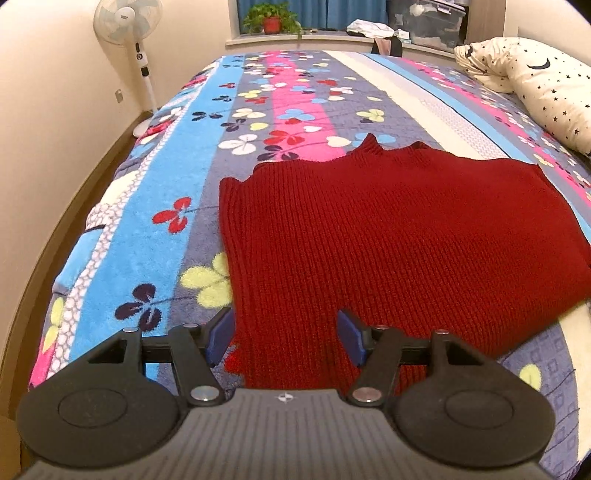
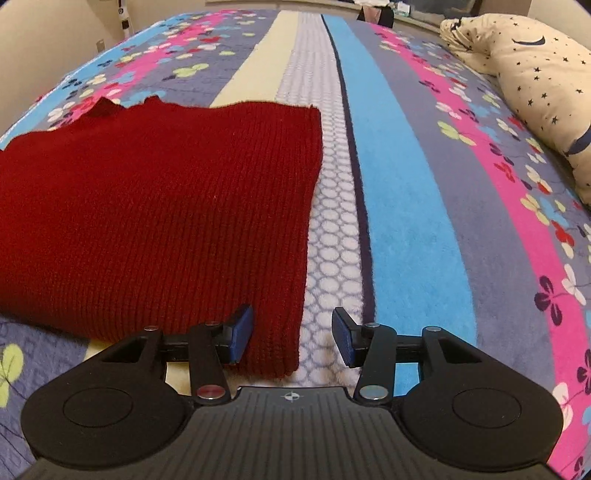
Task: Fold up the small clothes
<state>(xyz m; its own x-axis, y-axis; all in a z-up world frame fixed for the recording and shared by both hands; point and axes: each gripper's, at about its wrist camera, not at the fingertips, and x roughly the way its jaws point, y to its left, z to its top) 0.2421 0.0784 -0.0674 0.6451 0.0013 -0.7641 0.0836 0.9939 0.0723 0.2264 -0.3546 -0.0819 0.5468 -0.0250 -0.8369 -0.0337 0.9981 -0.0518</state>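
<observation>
Left gripper (image 1: 286,338): its 2 blue-padded fingers stand apart, nothing between them but air, straddling the near left corner of the red sweater (image 1: 388,240). Left pad sits just at the sweater's left edge, right pad over the knit; contact cannot be told.

Right gripper (image 2: 291,338): fingers likewise apart, clamped on nothing. They straddle the sweater's (image 2: 159,214) near right corner, left pad over the knit, right pad over the white honeycomb stripe of the blanket (image 2: 406,221).

The sweater lies flat on the blanket (image 1: 166,229) near the front edge of the bed, ribs running away from the cameras, sides folded in to a rough rectangle, collar at the far end.

Farther back, right side: a cream pillow (image 1: 546,81) with black stars rests on the blanket. Beyond the bed, a white standing fan (image 1: 133,33) at the left wall and a potted plant (image 1: 271,20) on the sill.
</observation>
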